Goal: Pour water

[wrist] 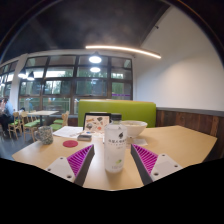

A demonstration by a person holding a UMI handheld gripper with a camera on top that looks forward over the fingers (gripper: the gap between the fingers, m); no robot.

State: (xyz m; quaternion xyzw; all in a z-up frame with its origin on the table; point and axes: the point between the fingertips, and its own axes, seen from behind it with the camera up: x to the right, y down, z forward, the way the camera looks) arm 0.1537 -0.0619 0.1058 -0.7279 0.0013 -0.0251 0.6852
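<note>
A clear plastic water bottle (115, 147) with a white label and green print stands upright on the light wooden table (180, 145). It sits between my two fingers, with a strip of table showing on each side of it. My gripper (115, 166) is open; its purple pads (81, 158) flank the bottle's lower half without touching it. Just beyond the bottle, slightly right, a white bowl (133, 128) rests on the table.
A round pink coaster (70, 143) lies left of the fingers, with a small cup (45, 134) further left. Papers and a framed card (95, 123) sit behind the bottle. A green bench back (125, 108) lines the table's far side.
</note>
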